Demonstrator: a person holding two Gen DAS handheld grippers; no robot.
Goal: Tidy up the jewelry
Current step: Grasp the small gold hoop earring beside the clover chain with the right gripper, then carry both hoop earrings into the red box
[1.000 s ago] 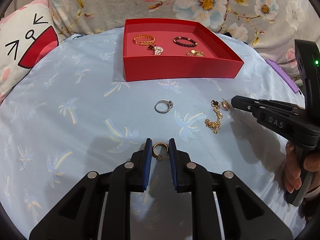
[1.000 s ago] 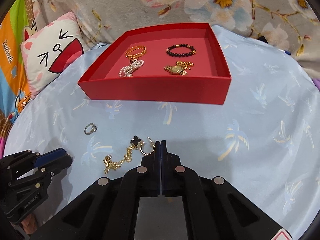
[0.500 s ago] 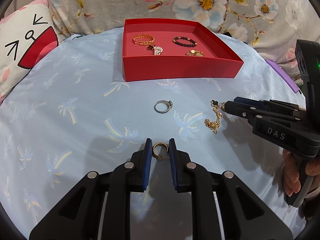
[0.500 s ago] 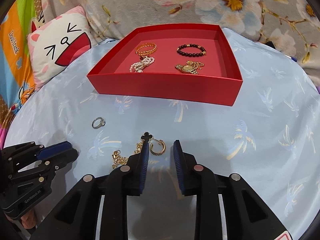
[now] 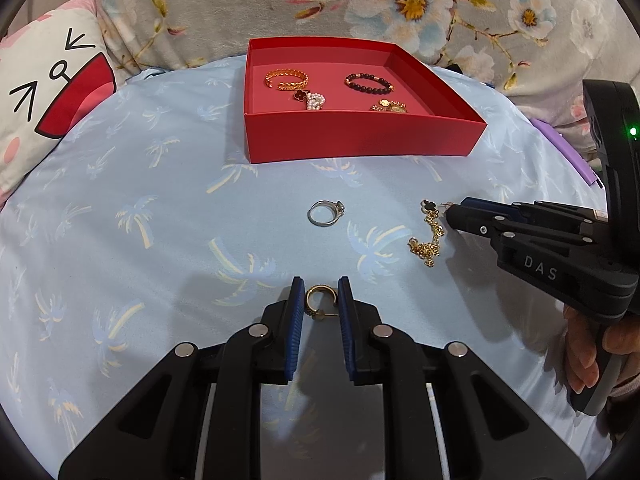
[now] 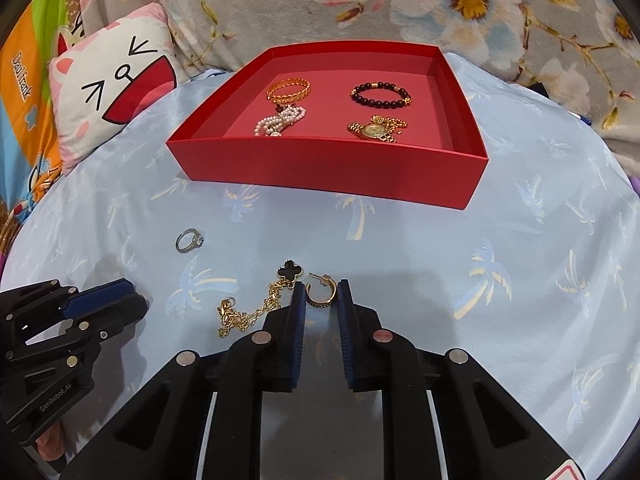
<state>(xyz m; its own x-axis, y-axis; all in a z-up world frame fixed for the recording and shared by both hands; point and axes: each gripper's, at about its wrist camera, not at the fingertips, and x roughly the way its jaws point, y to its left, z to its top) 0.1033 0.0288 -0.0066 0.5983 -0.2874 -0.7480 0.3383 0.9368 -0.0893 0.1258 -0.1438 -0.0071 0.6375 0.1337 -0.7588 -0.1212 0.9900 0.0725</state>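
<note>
Moved: right tongs (image 6: 322, 298), jaws lately closing, now bracket second hoop earring (image 6: 320, 294) at lower centre, grip uncertain. Unchanged: left tongs (image 5: 320, 300) clamp gold hoop earring (image 5: 319, 300).

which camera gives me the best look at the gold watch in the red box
The right wrist view. There the gold watch lies in full sight on the floor of the red box, dial and band both readable. In the left wrist view the watch is smaller and partly cut off by the box's front wall.
</note>
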